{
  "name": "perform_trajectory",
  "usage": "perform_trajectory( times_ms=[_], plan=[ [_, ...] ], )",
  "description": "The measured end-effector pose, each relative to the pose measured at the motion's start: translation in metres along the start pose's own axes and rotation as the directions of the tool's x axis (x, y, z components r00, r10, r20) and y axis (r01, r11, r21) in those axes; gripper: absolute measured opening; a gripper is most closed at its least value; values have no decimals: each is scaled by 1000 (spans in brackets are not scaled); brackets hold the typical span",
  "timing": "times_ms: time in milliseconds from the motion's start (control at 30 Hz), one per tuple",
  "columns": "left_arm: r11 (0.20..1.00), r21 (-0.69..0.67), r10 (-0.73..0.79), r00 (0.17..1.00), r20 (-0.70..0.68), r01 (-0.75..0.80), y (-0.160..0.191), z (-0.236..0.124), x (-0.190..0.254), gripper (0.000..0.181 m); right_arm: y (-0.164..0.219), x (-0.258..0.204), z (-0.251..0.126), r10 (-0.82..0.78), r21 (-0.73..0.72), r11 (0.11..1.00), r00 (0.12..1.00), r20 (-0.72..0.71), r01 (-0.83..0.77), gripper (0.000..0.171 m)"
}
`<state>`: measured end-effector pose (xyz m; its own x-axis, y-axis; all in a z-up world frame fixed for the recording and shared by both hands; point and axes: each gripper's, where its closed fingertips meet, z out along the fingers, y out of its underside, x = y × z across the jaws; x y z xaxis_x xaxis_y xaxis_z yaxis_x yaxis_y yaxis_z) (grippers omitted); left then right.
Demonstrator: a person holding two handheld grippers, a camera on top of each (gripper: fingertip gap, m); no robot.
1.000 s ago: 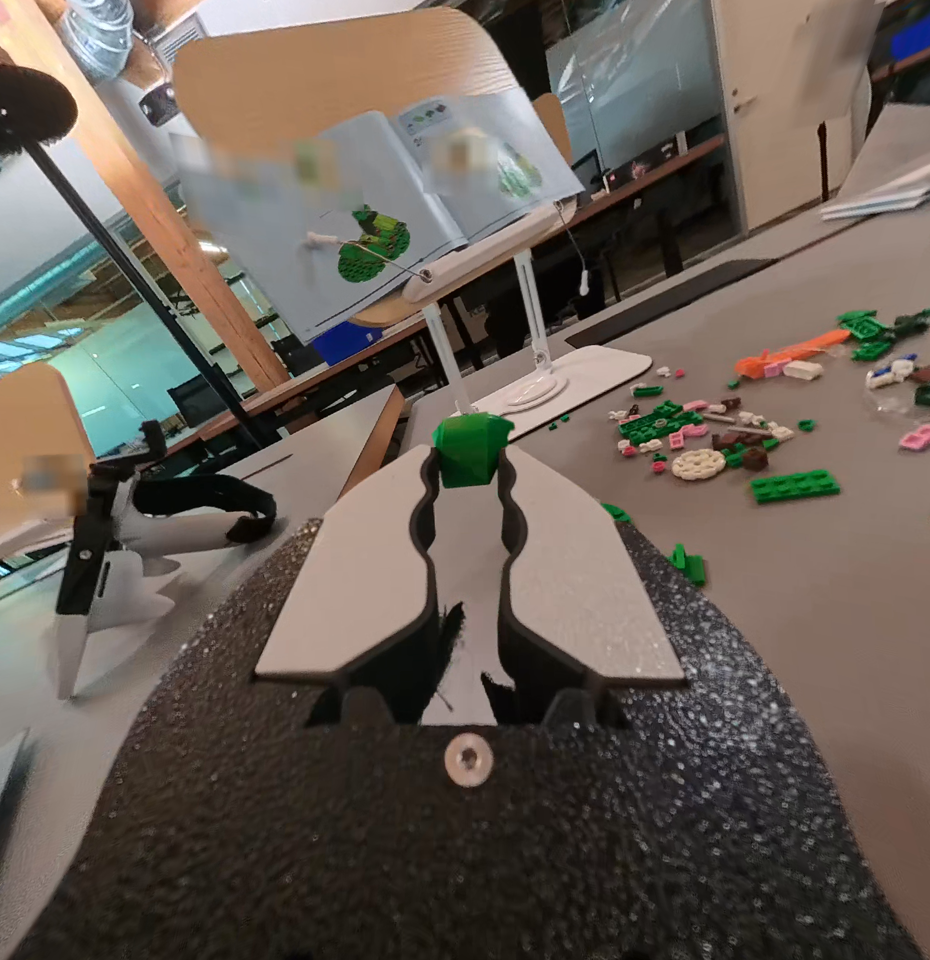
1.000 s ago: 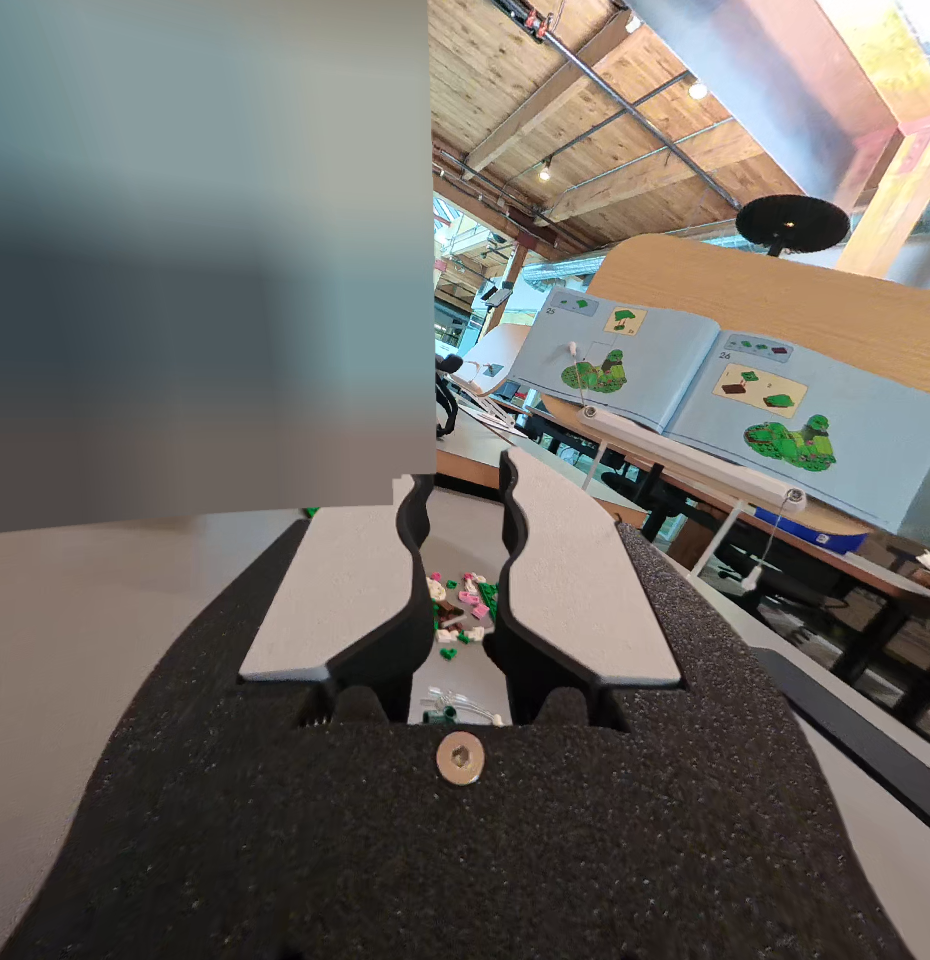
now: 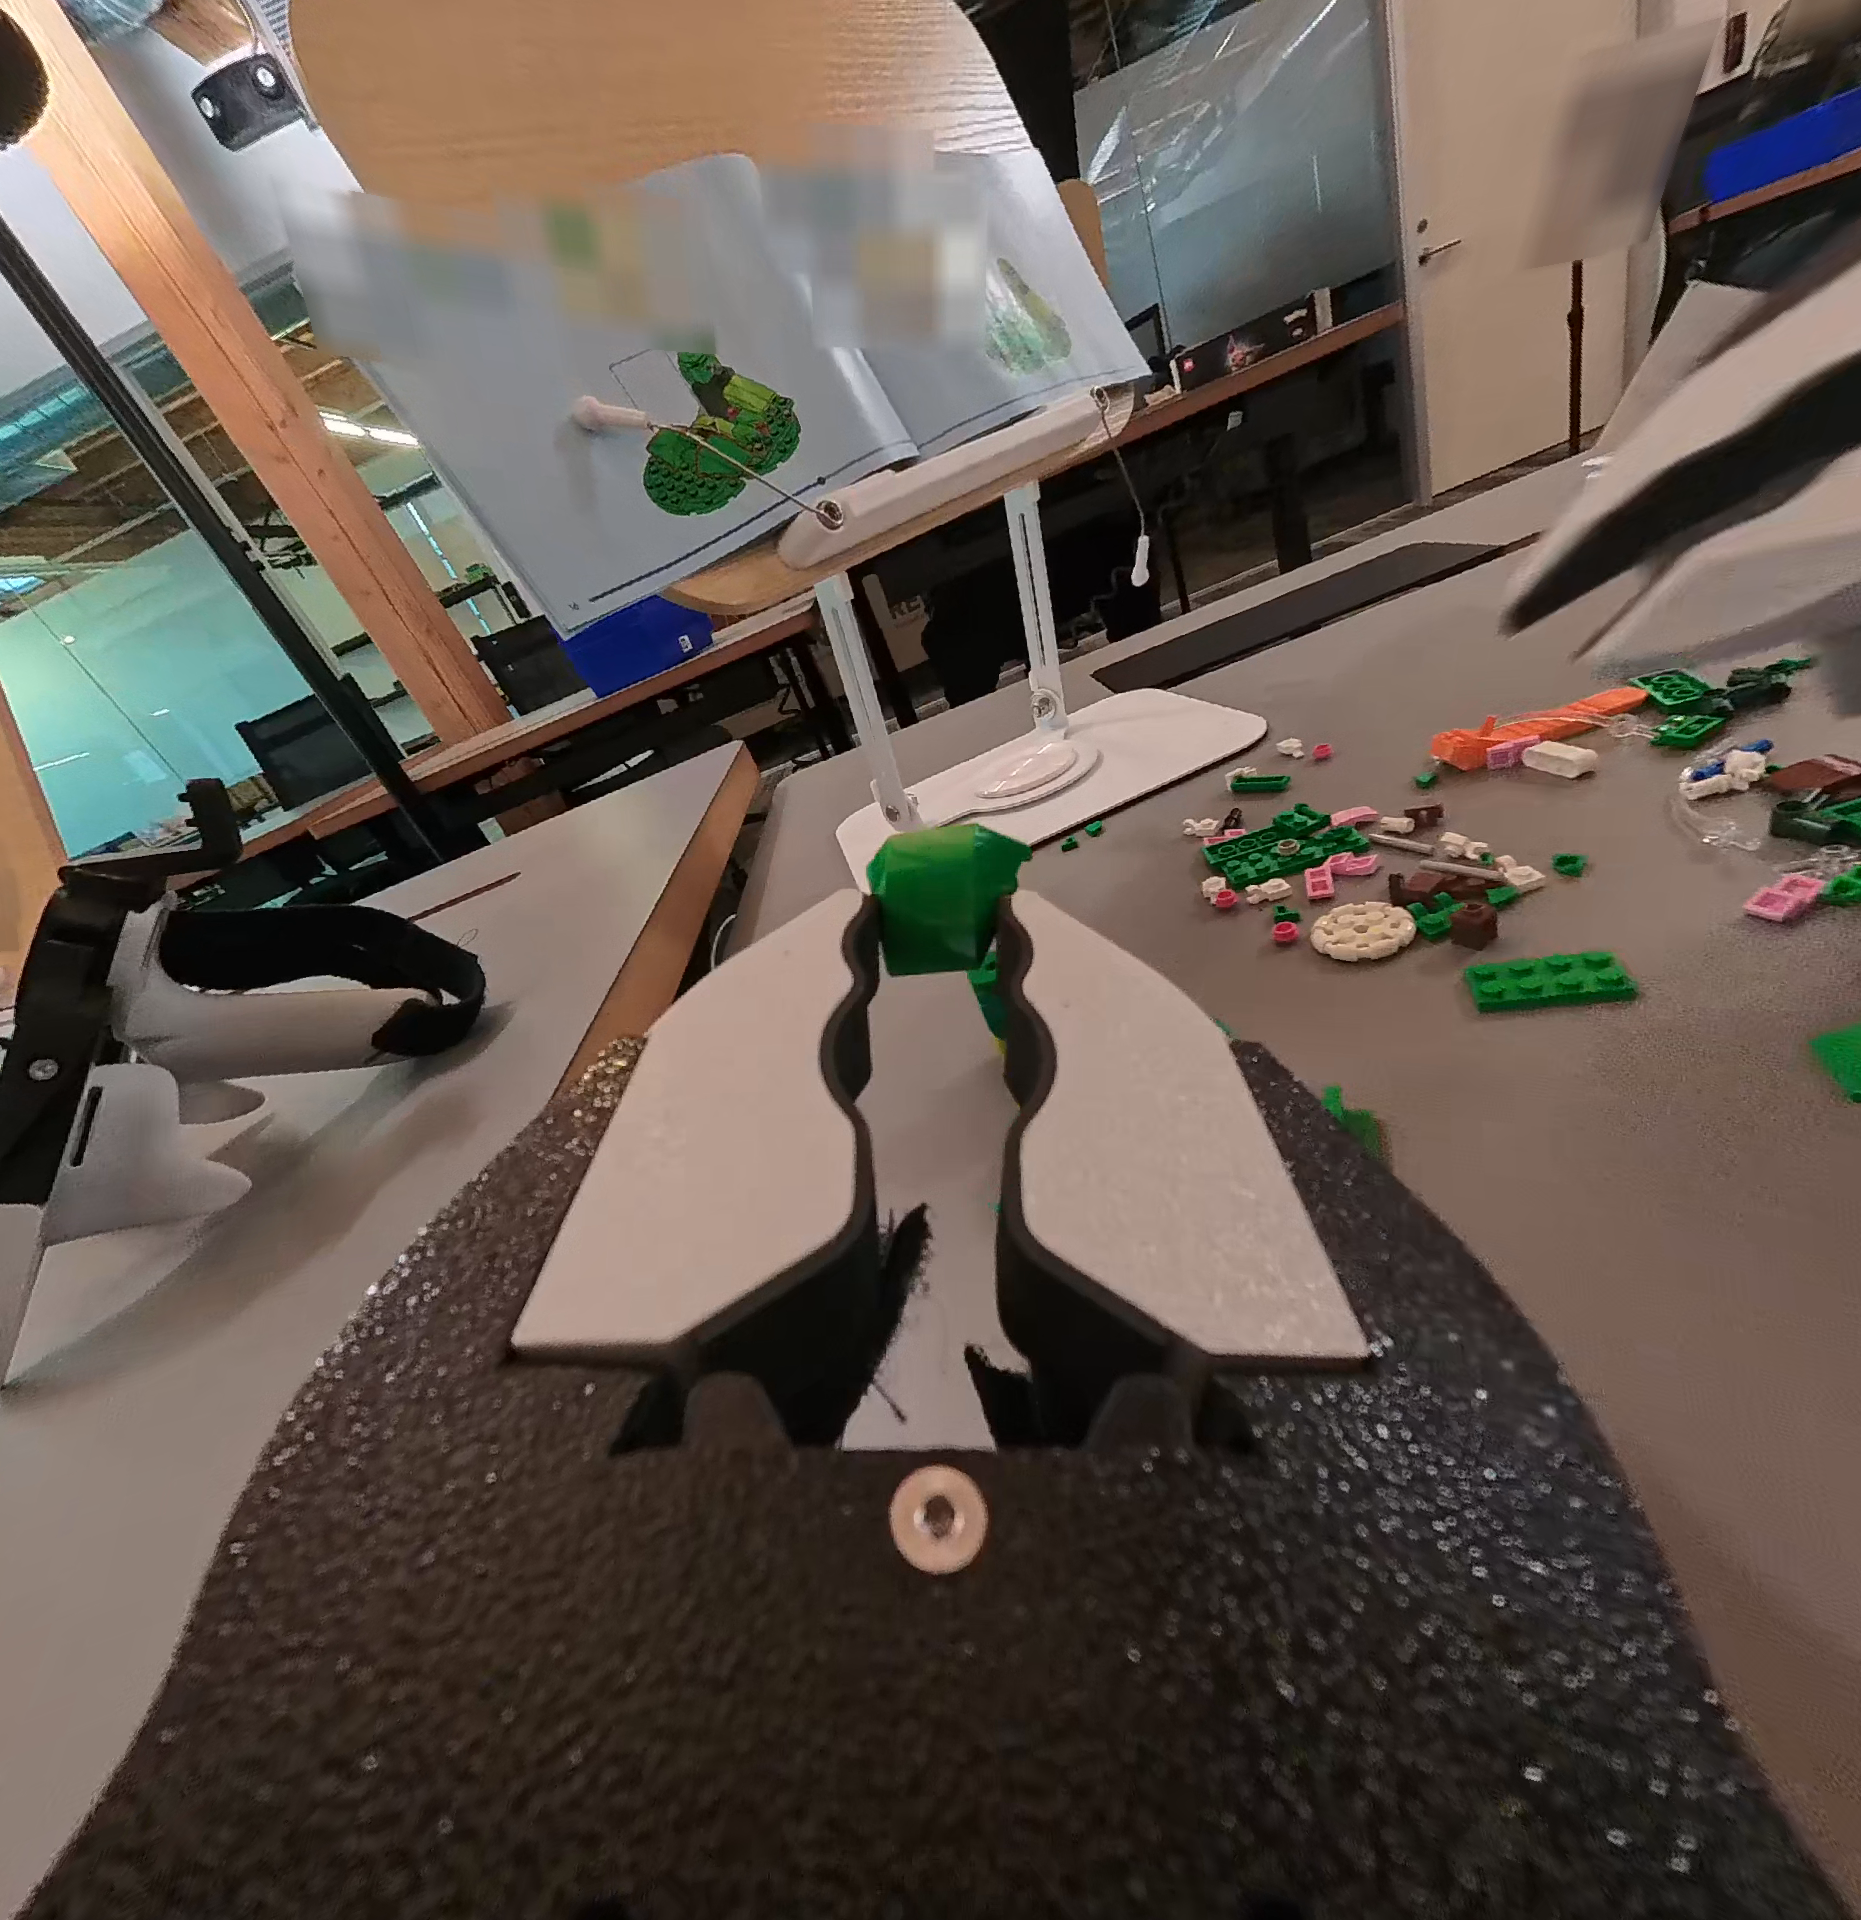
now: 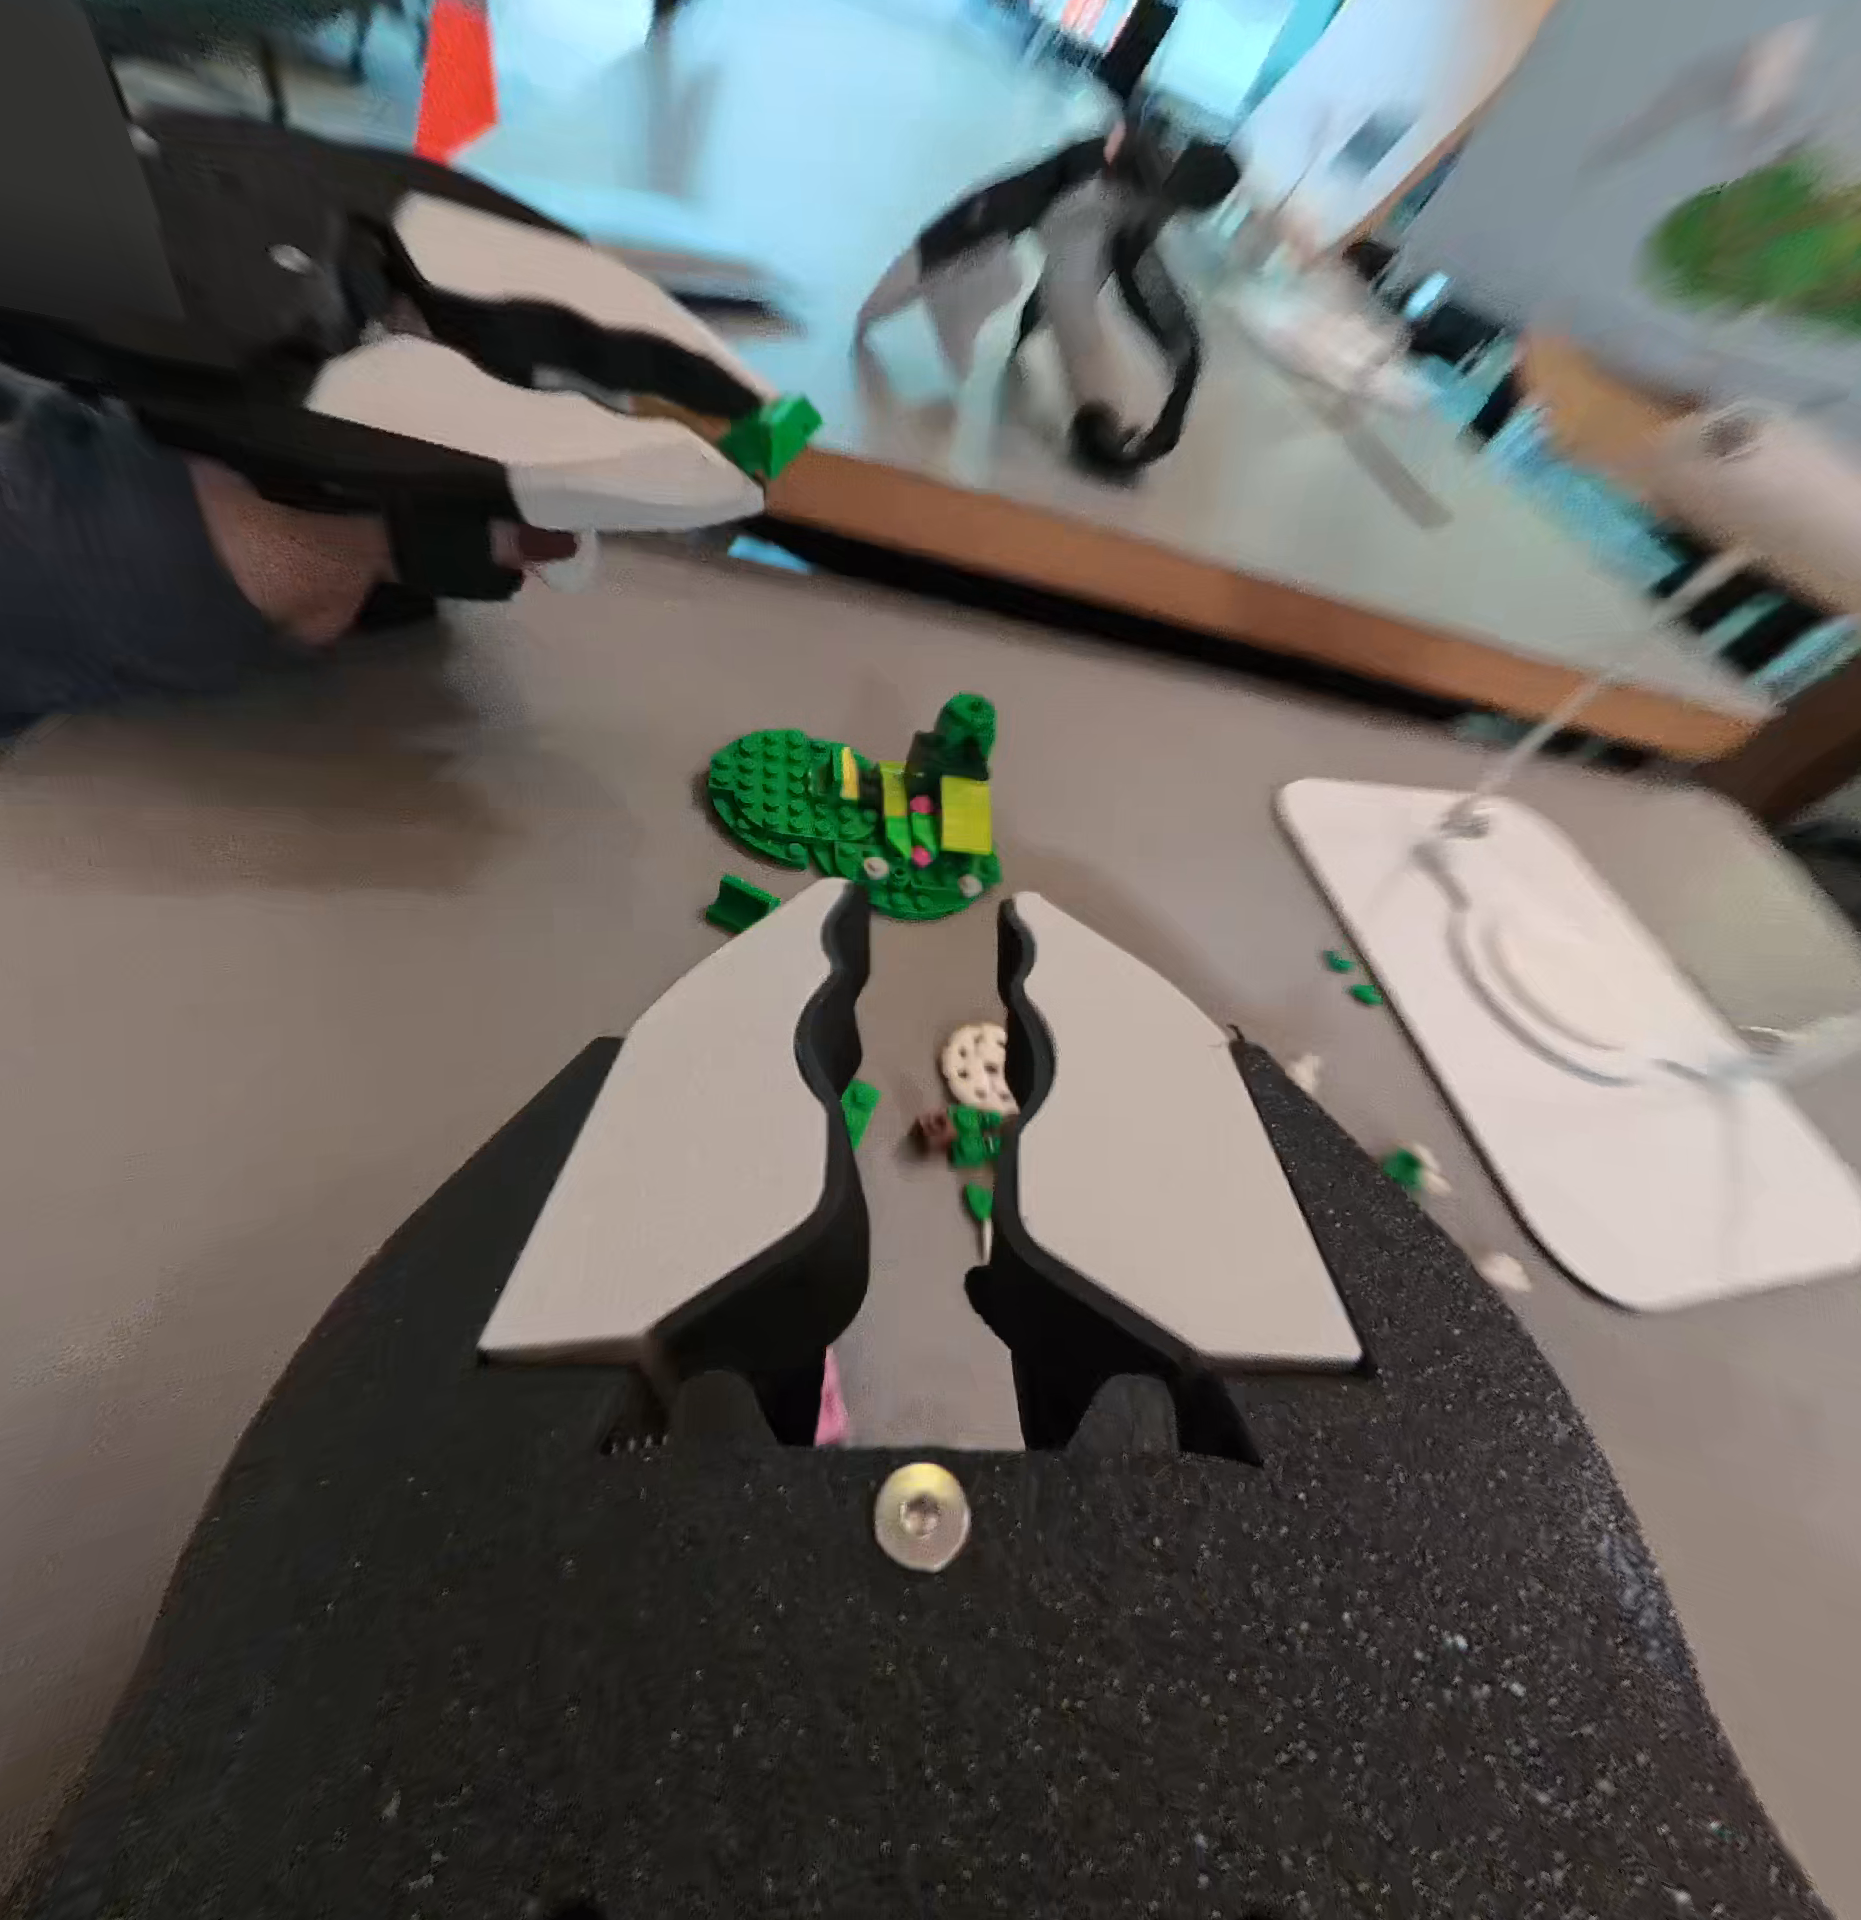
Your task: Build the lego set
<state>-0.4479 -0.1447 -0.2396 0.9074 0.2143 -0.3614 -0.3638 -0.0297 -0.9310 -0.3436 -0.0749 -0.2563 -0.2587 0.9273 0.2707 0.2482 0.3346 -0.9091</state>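
Note:
My left gripper (image 3: pixel 936 920) is shut on a green angular lego piece (image 3: pixel 941 899), held above the grey table. In the right wrist view the same left gripper (image 4: pixel 749 452) shows at the upper left with the green piece (image 4: pixel 772 431) at its tips. A partly built green lego model (image 4: pixel 853 810) on round green plates sits on the table. My right gripper (image 4: pixel 931 914) is open and empty, its tips just short of the model. It also shows, blurred, in the left wrist view (image 3: pixel 1684 540) at the upper right.
An open instruction booklet (image 3: pixel 697 416) rests on a white stand with a flat base (image 3: pixel 1061 769). Loose lego pieces (image 3: pixel 1373 873) lie at the right, with a green plate (image 3: pixel 1549 982) and a white round piece (image 4: pixel 978 1060). A black-and-white headset (image 3: pixel 230 997) lies at the left. One gripper's finger ends stand about 12 centimetres off the other's.
My right gripper has swung down from facing the booklet to point at the model on the table. My left gripper still holds the green piece and has barely shifted.

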Motion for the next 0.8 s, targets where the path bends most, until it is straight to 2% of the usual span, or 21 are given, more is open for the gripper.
perform_trajectory(
  times_ms=[67,167,300,467,600,800],
  plan=[
    [1000,-7,2,1000,-5,-2,2,1,0,21,2,6,37,63,-88,995,994,88,-56,29],
    [1000,-9,2,1000,-3,-2,2,1,0,21,1,15,85,144,-131,984,977,158,-124,34],
    [1000,-12,0,1000,-7,0,3,1,0,21,21,8,124,187,-281,953,949,253,-113,40],
    [1000,-11,3,1000,-26,-4,3,2,3,21,33,3,138,201,-345,934,934,296,-92,40],
    [1000,-14,3,999,-34,-3,3,3,4,21,31,3,142,172,-335,940,932,320,-59,26],
    [1000,-5,9,999,-51,-9,2,3,7,21,30,3,132,147,-322,946,926,347,-29,26]
  ],
)
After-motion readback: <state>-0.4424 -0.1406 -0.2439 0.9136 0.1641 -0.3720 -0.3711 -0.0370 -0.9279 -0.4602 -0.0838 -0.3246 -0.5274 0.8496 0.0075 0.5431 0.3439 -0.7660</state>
